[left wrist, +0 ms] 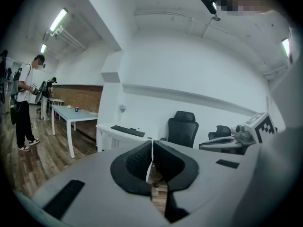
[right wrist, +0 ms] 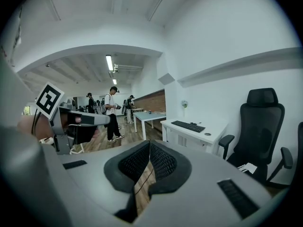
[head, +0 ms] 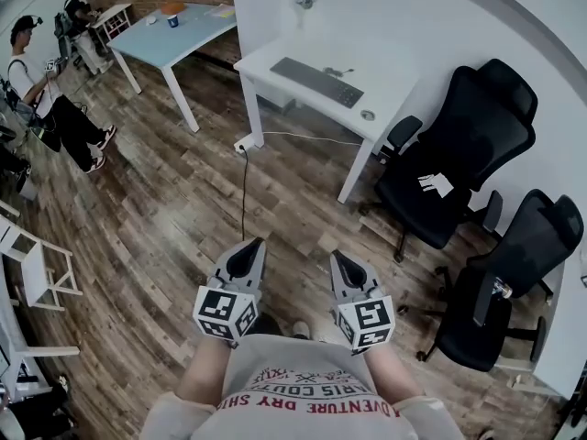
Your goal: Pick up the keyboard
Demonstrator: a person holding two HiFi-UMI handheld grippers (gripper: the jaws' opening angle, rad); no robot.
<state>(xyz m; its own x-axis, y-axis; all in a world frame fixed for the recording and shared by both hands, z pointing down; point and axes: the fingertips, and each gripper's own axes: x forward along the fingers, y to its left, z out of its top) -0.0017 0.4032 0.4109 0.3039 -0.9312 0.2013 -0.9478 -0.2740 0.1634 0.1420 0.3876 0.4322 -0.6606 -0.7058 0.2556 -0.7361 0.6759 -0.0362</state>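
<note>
On the white desk (head: 396,85) lies the flat black keyboard (head: 316,82), well apart from our left gripper (head: 251,250) and right gripper (head: 341,262), which we hold shut and empty since nothing is in reach.

Left claw (head: 248,257) closed, right claw (head: 346,266) closed, both empty

White desk (head: 390,73), black office chairs (head: 477,126) (paper (head: 437,184) on one), blue table (head: 183,39)
</note>
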